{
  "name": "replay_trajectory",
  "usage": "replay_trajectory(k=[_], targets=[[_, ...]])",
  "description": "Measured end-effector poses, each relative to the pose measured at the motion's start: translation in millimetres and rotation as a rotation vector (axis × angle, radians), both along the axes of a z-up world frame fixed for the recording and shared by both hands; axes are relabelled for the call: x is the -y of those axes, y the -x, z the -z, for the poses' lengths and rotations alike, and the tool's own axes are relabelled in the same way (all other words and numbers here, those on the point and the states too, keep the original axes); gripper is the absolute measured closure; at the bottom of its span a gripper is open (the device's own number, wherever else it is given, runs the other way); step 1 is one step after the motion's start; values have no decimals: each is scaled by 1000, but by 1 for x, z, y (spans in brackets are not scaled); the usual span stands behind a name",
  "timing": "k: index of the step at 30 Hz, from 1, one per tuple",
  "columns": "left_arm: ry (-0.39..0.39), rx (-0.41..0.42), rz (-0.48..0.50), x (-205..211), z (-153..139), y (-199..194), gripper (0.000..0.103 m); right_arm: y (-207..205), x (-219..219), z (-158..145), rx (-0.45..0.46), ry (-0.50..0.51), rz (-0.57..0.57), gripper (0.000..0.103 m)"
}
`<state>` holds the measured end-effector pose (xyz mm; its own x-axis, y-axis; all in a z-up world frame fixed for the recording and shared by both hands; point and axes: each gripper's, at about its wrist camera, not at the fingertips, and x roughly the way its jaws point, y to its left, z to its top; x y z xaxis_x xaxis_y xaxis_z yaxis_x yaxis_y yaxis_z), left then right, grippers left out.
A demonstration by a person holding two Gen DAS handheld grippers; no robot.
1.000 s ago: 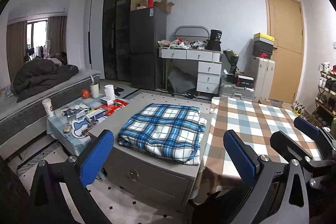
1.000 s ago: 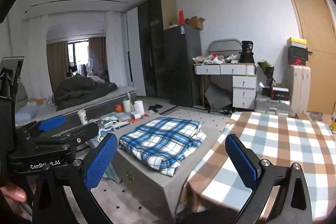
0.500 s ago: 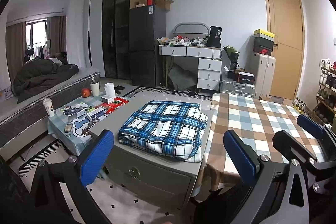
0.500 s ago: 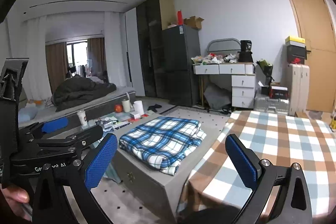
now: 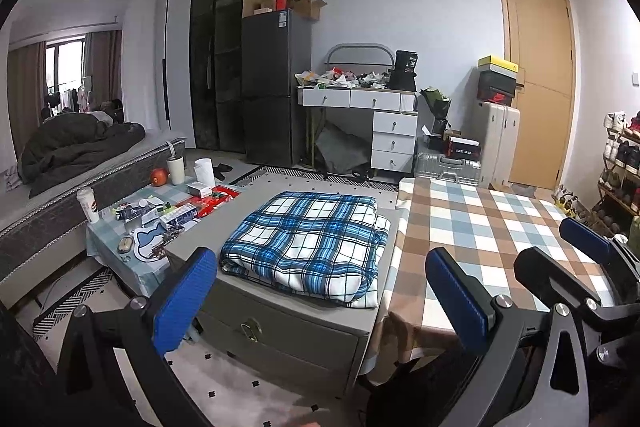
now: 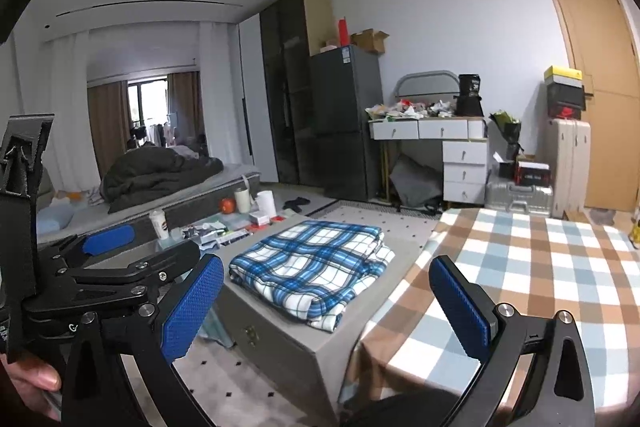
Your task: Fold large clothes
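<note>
A blue and white plaid garment lies folded in a thick rectangle on a grey drawer cabinet; it also shows in the right wrist view. My left gripper is open and empty, held back from the cabinet's front edge. My right gripper is open and empty, also held back, over the corner between the cabinet and the checked table. The left gripper shows at the left of the right wrist view, and the right gripper at the right of the left wrist view.
A table with a brown, blue and white checked cloth stands right of the cabinet. A low table with cups, cartons and clutter stands to the left, before a bed. A fridge, a white desk, suitcases and a door stand at the far wall.
Both grippers have pulled back and risen slightly from the cabinet; the folded garment looks a little farther and lies still. Both stay open.
</note>
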<state>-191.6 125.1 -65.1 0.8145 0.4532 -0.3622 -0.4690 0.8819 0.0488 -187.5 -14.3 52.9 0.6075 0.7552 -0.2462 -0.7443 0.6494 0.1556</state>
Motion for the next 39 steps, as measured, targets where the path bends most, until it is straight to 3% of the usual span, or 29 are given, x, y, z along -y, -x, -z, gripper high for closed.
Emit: replay_trajectory(k=[39], targets=[[-43, -12, 39, 19, 2, -1, 1, -2, 14, -2, 3, -36, -7, 0]])
